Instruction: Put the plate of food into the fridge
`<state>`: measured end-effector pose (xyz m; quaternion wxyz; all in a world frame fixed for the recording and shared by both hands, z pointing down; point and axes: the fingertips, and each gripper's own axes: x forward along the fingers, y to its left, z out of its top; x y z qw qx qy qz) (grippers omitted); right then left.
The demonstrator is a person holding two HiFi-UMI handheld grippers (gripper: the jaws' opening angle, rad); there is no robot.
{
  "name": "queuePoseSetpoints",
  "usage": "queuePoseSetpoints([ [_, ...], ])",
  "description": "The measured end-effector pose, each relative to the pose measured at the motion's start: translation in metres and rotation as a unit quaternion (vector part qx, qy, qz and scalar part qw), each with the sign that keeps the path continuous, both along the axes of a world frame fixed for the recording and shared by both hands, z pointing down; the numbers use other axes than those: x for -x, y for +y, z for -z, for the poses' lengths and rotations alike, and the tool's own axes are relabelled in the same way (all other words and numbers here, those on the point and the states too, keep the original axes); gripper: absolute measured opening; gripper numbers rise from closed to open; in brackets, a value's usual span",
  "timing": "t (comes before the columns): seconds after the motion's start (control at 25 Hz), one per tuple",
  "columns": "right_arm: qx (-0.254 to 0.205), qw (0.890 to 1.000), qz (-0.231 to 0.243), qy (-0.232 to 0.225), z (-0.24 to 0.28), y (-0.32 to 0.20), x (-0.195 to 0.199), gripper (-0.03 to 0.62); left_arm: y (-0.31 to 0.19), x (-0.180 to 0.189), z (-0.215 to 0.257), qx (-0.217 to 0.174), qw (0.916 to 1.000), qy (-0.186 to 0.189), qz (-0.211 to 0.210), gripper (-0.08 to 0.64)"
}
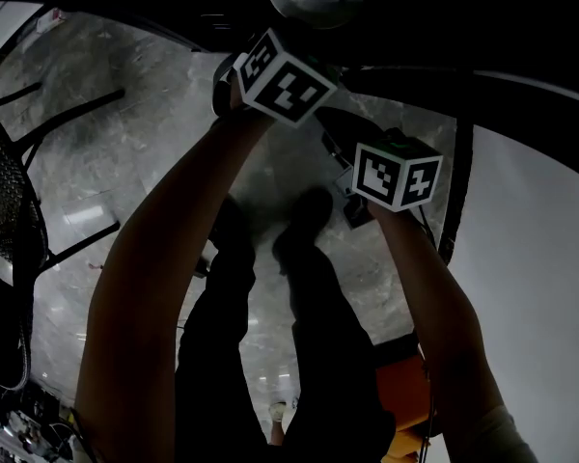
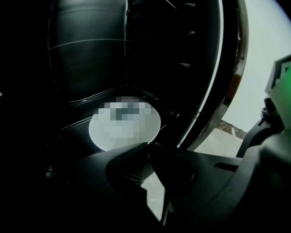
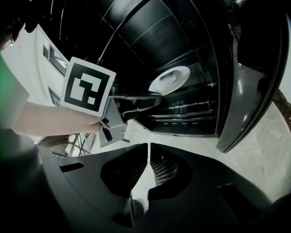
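While plate (image 2: 124,127) lies on shelf (image 2: 75,126) inside open fridge (image 3: 136,28), left gripper (image 2: 148,147) beside its rim, right gripper (image 3: 149,147) both pressed together.

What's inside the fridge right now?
A white plate sits on a shelf inside the fridge. What is on it cannot be made out, and the rest is too dark.

The head view looks steeply down at grey marbled floor (image 1: 116,152). The left gripper view faces close into the dark open fridge (image 2: 87,57); the right, farther back, shares its round white plate (image 3: 169,80).
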<state>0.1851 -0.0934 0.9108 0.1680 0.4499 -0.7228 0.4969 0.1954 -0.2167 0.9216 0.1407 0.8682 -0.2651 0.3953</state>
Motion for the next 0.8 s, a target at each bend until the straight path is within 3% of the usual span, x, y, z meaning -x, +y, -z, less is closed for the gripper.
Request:
queuePoseSetpoints([
  [0.24,0.006,1.0,0.0,0.005,0.003,0.008,-0.001,0.029,0.019,0.006,0.009,0.015,0.9996,0.021,0.006,0.018],
  [0.4,0.022,1.0,-0.011,0.004,0.001,0.017,0.003,0.029,0.038,0.023,0.011,0.028,0.9994,0.016,0.01,0.019],
  [0.8,0.033,0.999,0.025,0.005,0.026,0.028,0.062,0.029,0.062,0.106,0.029,0.051,0.9979,0.003,0.04,0.015],
])
